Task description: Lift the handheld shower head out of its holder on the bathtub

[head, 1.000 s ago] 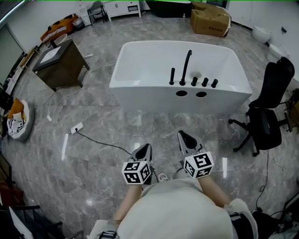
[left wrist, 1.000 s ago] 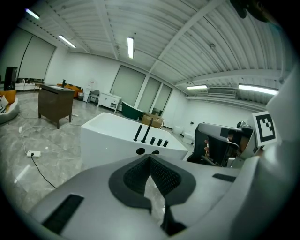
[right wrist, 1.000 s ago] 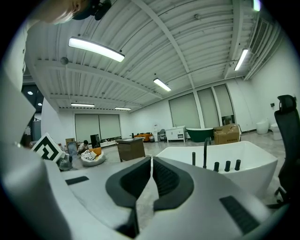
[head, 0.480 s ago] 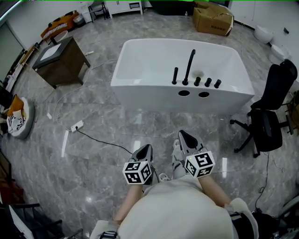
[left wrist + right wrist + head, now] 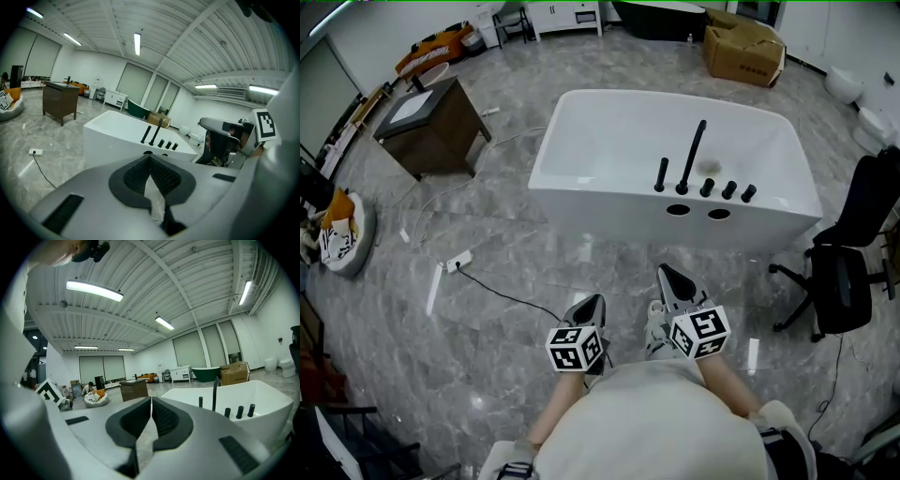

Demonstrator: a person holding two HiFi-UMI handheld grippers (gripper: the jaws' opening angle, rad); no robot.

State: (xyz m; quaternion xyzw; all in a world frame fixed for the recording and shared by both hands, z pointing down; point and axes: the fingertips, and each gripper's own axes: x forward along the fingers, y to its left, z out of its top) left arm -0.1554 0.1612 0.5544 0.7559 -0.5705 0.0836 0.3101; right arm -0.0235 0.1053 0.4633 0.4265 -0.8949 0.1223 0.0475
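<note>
**Both grippers closed and empty; shower head seated in its holder**

You held the left gripper (image 5: 595,300) and the right gripper (image 5: 668,274) side by side in front of your body, over the grey marble floor (image 5: 487,337). Both pointed toward the white bathtub (image 5: 581,202) and were well apart from it.

In the left gripper view, its jaws (image 5: 150,157) met at the tips with nothing between them. The right gripper view showed the same: jaws (image 5: 151,399) pressed together, nothing held.

The black shower head (image 5: 662,174) stood upright in its holder on the tub's near rim. It was at the left end of the row of black fittings, just beside the tall spout (image 5: 692,155), with three knobs (image 5: 728,189) to the right. Neither gripper touched it.

A black office chair (image 5: 844,272) stood right of the tub.
</note>
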